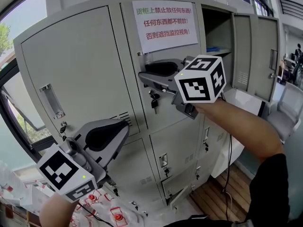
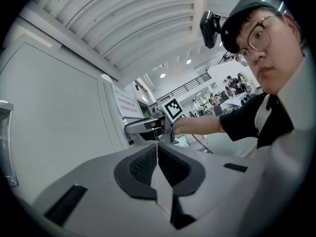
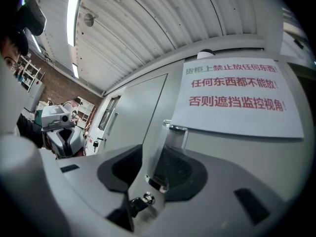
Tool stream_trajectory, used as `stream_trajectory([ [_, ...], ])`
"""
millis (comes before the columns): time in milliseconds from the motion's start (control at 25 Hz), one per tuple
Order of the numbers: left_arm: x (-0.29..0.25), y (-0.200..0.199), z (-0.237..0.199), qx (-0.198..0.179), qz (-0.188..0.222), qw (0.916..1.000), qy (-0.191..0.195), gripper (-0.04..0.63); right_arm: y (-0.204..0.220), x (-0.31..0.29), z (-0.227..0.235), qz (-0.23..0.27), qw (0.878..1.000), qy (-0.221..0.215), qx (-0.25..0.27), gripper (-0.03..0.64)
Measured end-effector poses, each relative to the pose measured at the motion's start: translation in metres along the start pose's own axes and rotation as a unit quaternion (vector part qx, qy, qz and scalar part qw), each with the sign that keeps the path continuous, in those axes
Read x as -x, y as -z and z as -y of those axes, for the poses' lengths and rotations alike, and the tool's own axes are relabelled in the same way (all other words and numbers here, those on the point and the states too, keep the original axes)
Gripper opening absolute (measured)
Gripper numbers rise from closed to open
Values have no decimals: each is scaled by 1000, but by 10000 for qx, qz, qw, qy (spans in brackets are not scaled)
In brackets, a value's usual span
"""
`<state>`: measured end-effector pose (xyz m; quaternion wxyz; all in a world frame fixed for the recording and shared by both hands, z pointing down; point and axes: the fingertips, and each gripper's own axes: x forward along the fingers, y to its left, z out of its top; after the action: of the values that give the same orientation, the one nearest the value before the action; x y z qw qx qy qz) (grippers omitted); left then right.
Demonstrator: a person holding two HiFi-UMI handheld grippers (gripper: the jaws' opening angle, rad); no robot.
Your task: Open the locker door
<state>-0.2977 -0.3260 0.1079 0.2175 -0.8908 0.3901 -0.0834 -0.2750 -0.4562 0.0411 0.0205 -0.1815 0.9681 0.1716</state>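
Note:
The grey locker door (image 1: 165, 105) with a white paper sign (image 1: 163, 25) is in the middle of the locker bank. Keys (image 1: 154, 100) hang from its lock. My right gripper (image 1: 147, 74) is at the door's left edge, by the recessed handle (image 3: 176, 135). In the right gripper view the door's edge (image 3: 157, 127) stands between the wide jaws of my right gripper (image 3: 158, 154), with a gap on each side. The door looks slightly ajar. Lower left, my left gripper (image 1: 124, 126) is held away from the lockers. Its pads meet on nothing in the left gripper view (image 2: 158, 149).
At the upper right a locker (image 1: 218, 32) stands open, its door (image 1: 262, 56) swung out. The left-hand locker door (image 1: 71, 70) is closed, with a handle (image 1: 52, 100) and a key (image 1: 62, 126). Smaller lockers (image 1: 175, 150) lie below. Red-and-white items (image 1: 111, 214) lie at the bottom left.

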Motion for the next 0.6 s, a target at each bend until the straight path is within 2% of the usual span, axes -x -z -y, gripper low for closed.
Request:
stream_trajectory([
  [280,3,1,0,11,29,10000,-61,18,4,-6,10,-154,9998,141,-31,109],
  [480,2,2,-1,60,64,9999,-49,18,5,-6,18,-153,9996,248,-20,43],
  [600,1,4,-2,103,95,9999,-54,18,5,-6,19,-127,9995,245,-129,41],
])
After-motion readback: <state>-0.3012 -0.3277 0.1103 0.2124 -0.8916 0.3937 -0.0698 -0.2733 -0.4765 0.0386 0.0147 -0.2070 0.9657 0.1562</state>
